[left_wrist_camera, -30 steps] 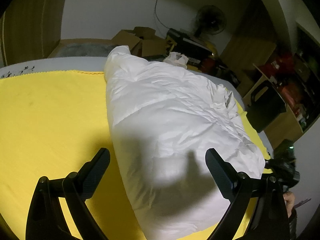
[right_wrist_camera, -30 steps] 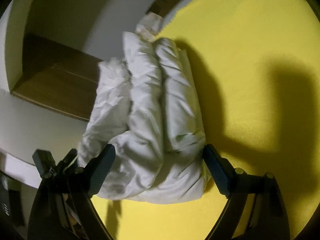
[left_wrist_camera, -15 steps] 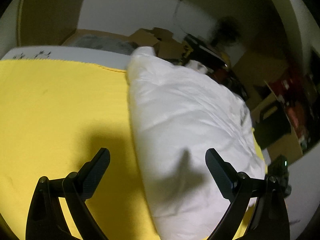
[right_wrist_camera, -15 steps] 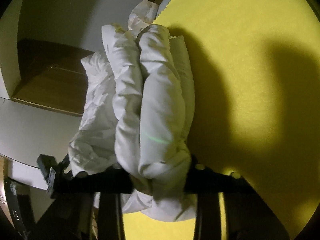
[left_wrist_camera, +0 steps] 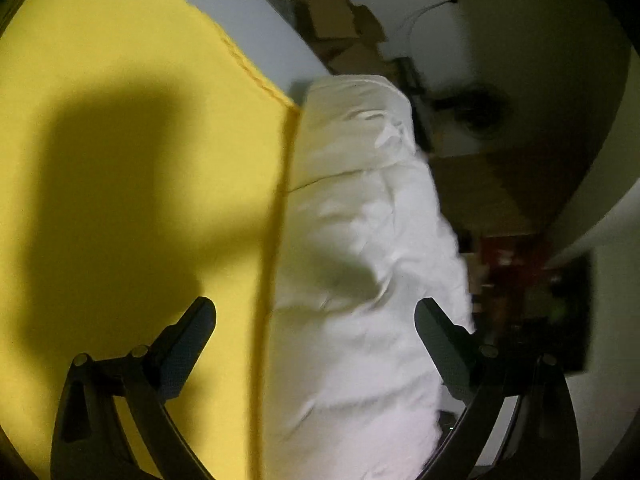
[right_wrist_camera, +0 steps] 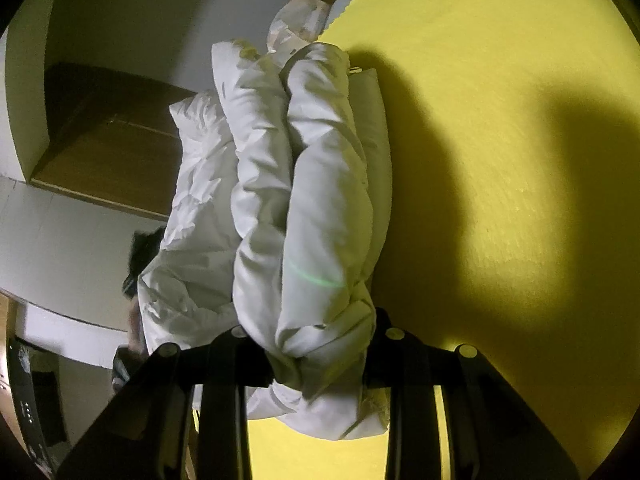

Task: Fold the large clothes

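A folded white puffy garment (right_wrist_camera: 304, 208) lies along the edge of a yellow sheet (right_wrist_camera: 500, 140). In the right wrist view my right gripper (right_wrist_camera: 320, 354) is shut on the near end of the garment, its layers bunched between the fingers. The left wrist view is blurred and rolled: the same white garment (left_wrist_camera: 368, 264) runs up the middle beside the yellow sheet (left_wrist_camera: 120, 120). My left gripper (left_wrist_camera: 316, 326) stands open with its fingers wide apart, the garment's near part between and below them, not pressed by the pads.
Cardboard boxes (left_wrist_camera: 340, 28) and a dark fan (left_wrist_camera: 476, 108) stand beyond the bed in the left wrist view. A wooden cabinet (right_wrist_camera: 112, 140) and a white wall lie off the bed's edge. Broad shadows cover the yellow sheet.
My right gripper went from wide open to shut on the garment's end. The left gripper has swung and rolled, staying open, so the sheet and garment now tilt steeply in its view.
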`<state>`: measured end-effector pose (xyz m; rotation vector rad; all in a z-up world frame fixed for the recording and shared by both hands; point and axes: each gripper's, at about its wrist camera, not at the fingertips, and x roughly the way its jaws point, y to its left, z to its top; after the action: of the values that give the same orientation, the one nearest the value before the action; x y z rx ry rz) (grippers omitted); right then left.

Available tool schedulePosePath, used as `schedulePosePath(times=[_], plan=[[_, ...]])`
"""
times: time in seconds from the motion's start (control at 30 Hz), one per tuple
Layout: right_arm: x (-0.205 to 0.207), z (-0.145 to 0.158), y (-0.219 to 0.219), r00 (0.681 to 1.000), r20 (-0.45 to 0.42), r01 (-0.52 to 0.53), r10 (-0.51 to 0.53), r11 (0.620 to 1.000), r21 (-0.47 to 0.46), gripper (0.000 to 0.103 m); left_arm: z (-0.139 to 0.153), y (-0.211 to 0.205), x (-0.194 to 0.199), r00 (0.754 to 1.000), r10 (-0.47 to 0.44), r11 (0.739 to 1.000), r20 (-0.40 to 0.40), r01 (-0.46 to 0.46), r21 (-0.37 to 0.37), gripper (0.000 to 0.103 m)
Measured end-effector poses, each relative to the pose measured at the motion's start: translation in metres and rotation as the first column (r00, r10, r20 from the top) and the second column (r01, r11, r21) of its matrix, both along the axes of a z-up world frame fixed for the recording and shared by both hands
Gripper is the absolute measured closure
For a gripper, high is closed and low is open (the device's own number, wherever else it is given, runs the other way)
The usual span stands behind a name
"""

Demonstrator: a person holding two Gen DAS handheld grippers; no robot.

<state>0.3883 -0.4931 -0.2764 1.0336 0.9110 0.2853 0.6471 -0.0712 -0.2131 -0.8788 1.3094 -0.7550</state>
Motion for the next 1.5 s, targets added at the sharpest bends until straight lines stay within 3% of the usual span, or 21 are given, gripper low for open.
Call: schedulePosePath(times=[0.07, 0.17, 0.37, 0.53, 0.6, 0.63, 0.67, 0.77, 0.97, 1.13, 1.4, 1.5], plan=[[0.0, -0.001, 0.0, 1.0, 0.01, -0.006, 0.006, 1.0, 0.001, 0.073, -0.009, -0.015, 0.012, 0.999, -0.044, 0.996, -0.02, 0.042, -0.079, 0.003], [0.0, -0.002, 0.0, 1.0, 0.018, -0.01, 0.01, 1.0, 0.007, 0.073, -0.012, -0.037, 0.024, 0.994, -0.107, 0.987, -0.001, 0.106, -0.122, 0.0], [0.002, -0.003, 0.0, 0.999, 0.026, -0.022, 0.023, 1.0, -0.008, 0.072, -0.015, -0.06, 0.04, 0.98, -0.194, 0.972, 0.039, 0.197, -0.131, 0.0], [0.002, -0.001, 0.003, 0.999, 0.032, -0.028, 0.029, 0.999, -0.024, 0.072, -0.01, -0.071, 0.035, 0.97, -0.229, 0.971, 0.083, 0.234, -0.055, 0.002], [0.002, 0.0, 0.004, 0.999, 0.032, -0.026, 0.027, 0.999, -0.032, 0.072, -0.006, -0.073, 0.032, 0.967, -0.235, 0.972, 0.103, 0.237, -0.006, 0.024], [0.002, 0.001, 0.006, 0.999, 0.032, -0.026, 0.027, 0.999, -0.038, 0.072, -0.006, -0.074, 0.031, 0.967, -0.231, 0.973, 0.107, 0.229, 0.025, 0.047], [0.001, 0.001, 0.006, 0.999, 0.032, -0.024, 0.026, 0.999, -0.04, 0.072, -0.004, -0.075, 0.027, 0.968, -0.226, 0.974, 0.111, 0.222, 0.047, 0.058], [0.0, 0.004, 0.009, 0.999, 0.031, -0.018, 0.019, 0.998, -0.052, 0.072, 0.006, -0.078, 0.021, 0.957, -0.249, 0.966, 0.151, 0.234, 0.109, 0.071], [-0.006, 0.012, 0.01, 0.999, 0.053, 0.001, 0.001, 0.999, -0.045, 0.076, 0.028, -0.079, 0.001, 0.943, -0.239, 0.96, 0.232, 0.195, 0.199, 0.084], [-0.016, 0.044, 0.024, 0.993, 0.114, -0.017, 0.025, 0.997, -0.072, 0.078, 0.062, -0.071, -0.012, 0.93, -0.242, 0.958, 0.277, 0.182, 0.223, 0.085], [-0.039, 0.111, 0.081, 0.967, 0.217, -0.107, 0.132, 0.987, -0.12, 0.078, 0.141, 0.014, -0.06, 0.914, -0.183, 0.967, 0.363, 0.101, 0.233, 0.085], [-0.048, 0.125, 0.108, 0.955, 0.235, -0.15, 0.181, 0.978, -0.143, 0.078, 0.152, 0.042, -0.087, 0.912, -0.164, 0.966, 0.377, 0.071, 0.25, 0.085]])
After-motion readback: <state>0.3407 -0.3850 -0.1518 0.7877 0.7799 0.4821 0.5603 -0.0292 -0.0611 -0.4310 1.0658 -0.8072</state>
